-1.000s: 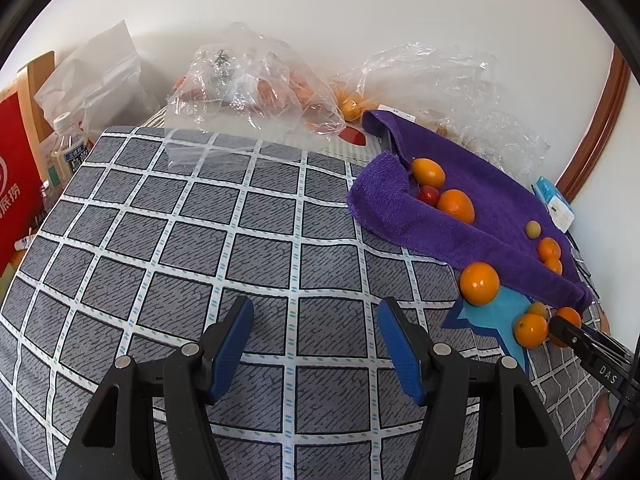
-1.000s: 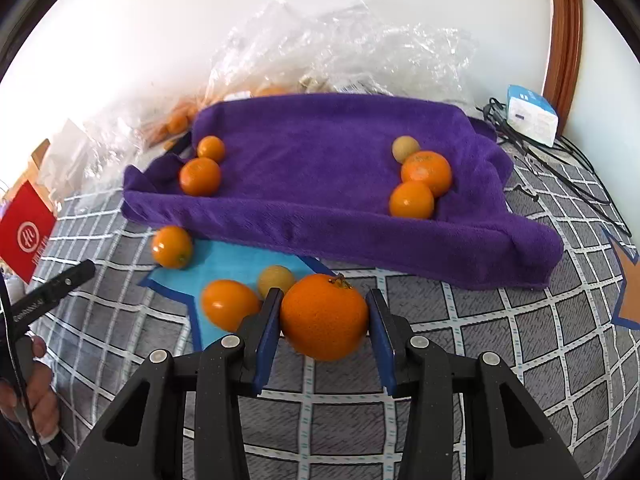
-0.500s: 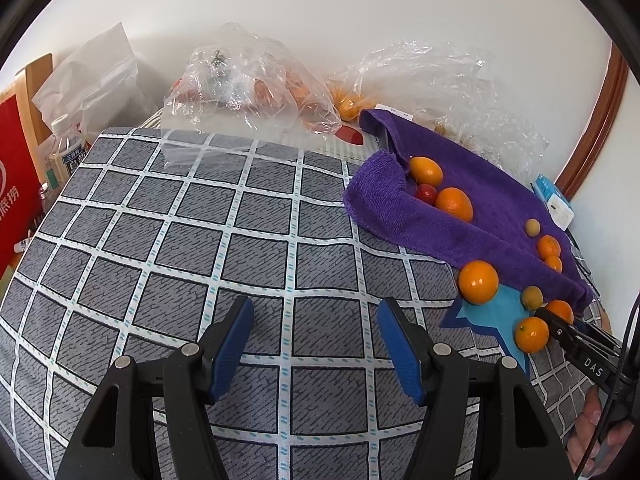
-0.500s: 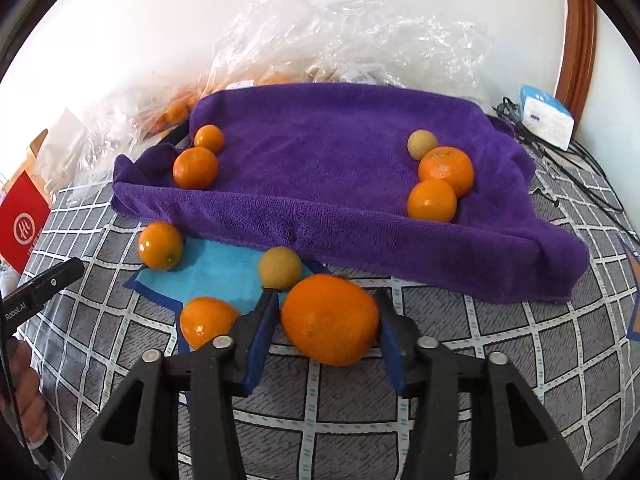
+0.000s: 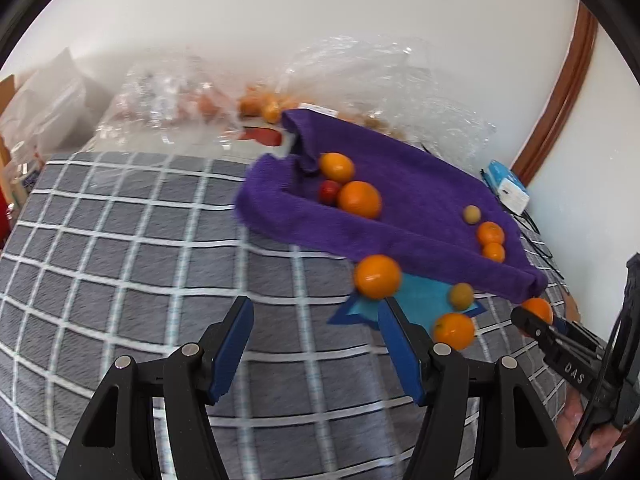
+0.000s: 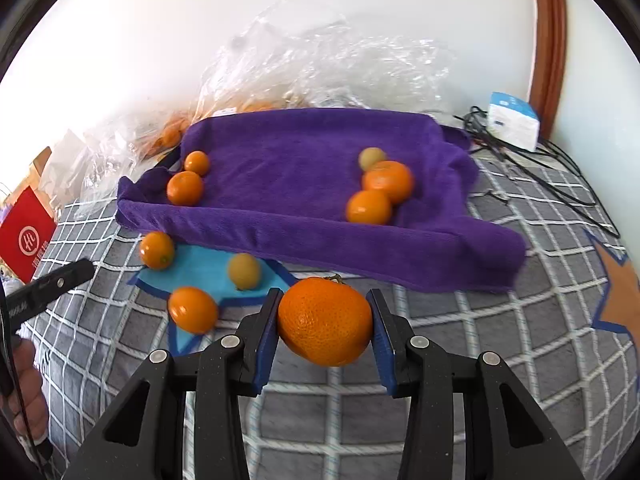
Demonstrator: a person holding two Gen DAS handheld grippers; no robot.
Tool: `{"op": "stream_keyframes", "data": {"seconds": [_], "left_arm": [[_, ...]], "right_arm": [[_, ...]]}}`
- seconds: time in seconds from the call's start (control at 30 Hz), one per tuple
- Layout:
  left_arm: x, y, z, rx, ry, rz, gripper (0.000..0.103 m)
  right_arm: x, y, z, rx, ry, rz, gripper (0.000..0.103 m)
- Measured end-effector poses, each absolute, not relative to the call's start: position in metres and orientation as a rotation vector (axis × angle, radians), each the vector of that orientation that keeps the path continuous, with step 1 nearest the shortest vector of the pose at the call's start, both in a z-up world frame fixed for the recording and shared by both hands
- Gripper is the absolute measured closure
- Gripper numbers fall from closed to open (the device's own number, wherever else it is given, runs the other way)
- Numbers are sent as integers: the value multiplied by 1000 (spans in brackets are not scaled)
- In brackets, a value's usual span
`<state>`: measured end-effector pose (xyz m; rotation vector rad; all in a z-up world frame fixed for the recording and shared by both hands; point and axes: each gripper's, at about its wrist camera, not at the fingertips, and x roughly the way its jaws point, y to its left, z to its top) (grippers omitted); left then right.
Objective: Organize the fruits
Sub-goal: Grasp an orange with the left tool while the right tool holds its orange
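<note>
My right gripper (image 6: 324, 320) is shut on a large orange (image 6: 325, 320), held above the checked cloth just in front of the purple towel (image 6: 304, 184). Two oranges (image 6: 380, 192) and a small yellowish fruit (image 6: 371, 157) lie on the towel's right side, and two small oranges (image 6: 185, 187) on its left. On a blue star patch (image 6: 208, 268) lie an orange (image 6: 157, 249), a yellowish fruit (image 6: 244, 270) and another orange (image 6: 193, 309). My left gripper (image 5: 316, 344) is open and empty over the cloth, left of an orange (image 5: 377, 277). A red fruit (image 5: 329, 192) sits on the towel (image 5: 420, 208).
Crumpled clear plastic bags (image 6: 320, 64) with more fruit lie behind the towel against the wall. A white and blue box (image 6: 514, 120) and black cables (image 6: 520, 152) are at the right. A red carton (image 6: 26, 236) stands at the left. The right gripper's fingertip (image 5: 532, 322) shows at the left view's right edge.
The left gripper has moved to the right, nearer the towel and the blue patch. The right gripper has shifted a little with the orange still in it.
</note>
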<state>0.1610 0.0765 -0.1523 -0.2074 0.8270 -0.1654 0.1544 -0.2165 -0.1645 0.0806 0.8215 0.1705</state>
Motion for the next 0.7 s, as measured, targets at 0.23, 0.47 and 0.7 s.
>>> {"op": "stream_keyframes", "data": {"seconds": [0.23, 0.47, 0.7], "left_arm": [[189, 31, -161, -193, 857, -156, 41], [205, 12, -177, -177, 894, -85, 70], [192, 25, -164, -171, 887, -90, 70]], "right_arm": [[139, -250, -164, 89, 820, 139, 61], [137, -268, -173, 83, 832, 116, 61], [143, -271, -170, 110, 829, 120, 61]]}}
